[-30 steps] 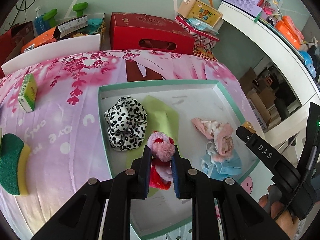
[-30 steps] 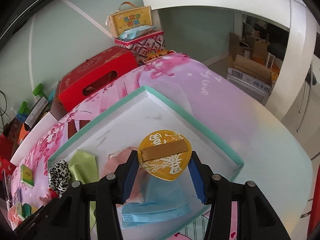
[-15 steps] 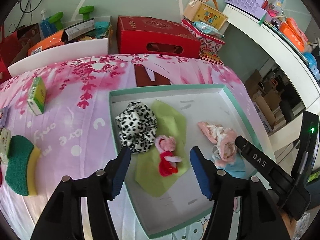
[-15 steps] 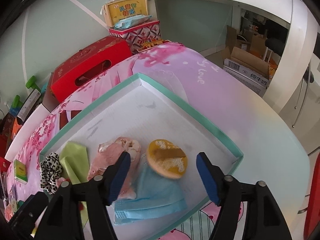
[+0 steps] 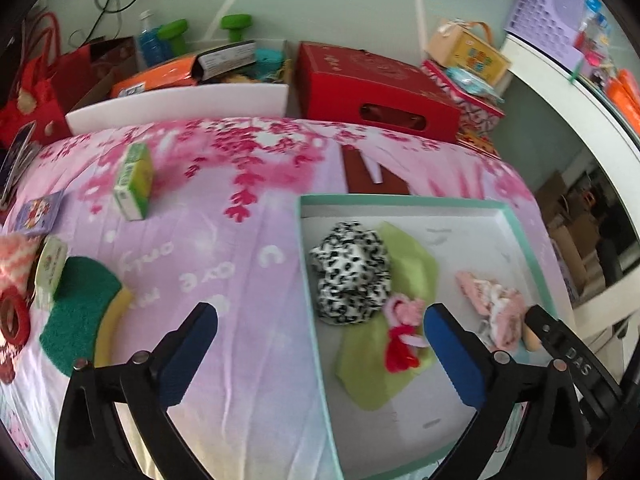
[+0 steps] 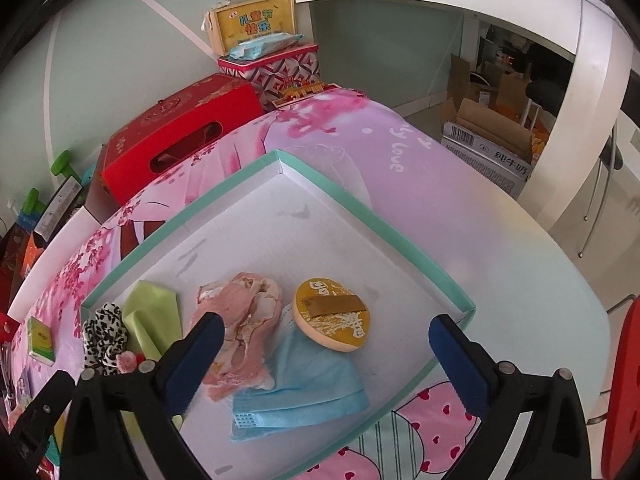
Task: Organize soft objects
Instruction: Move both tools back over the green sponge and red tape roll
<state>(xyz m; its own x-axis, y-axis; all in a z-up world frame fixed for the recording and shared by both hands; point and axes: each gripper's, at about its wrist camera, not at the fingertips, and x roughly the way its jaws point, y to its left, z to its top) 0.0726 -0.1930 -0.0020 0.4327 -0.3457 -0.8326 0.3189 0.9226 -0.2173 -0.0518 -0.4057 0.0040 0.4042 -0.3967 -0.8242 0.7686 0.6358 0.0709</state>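
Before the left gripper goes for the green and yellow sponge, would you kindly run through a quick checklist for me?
1. Left gripper open and empty: ok, jaws spread wide with nothing between the pads.
2. Right gripper open and empty: ok, and the yellow puff lies in the tray.
3. Pink and red plush released inside the tray: ok, it lies on the green cloth beside the leopard scrunchie.
4. Sponge reachable: ok, it lies on the tablecloth left of the tray, top uncovered.
5. Clutter near the sponge: not ok, a small carton touches its far edge.
6. Free tray space: ok, the far part is bare.
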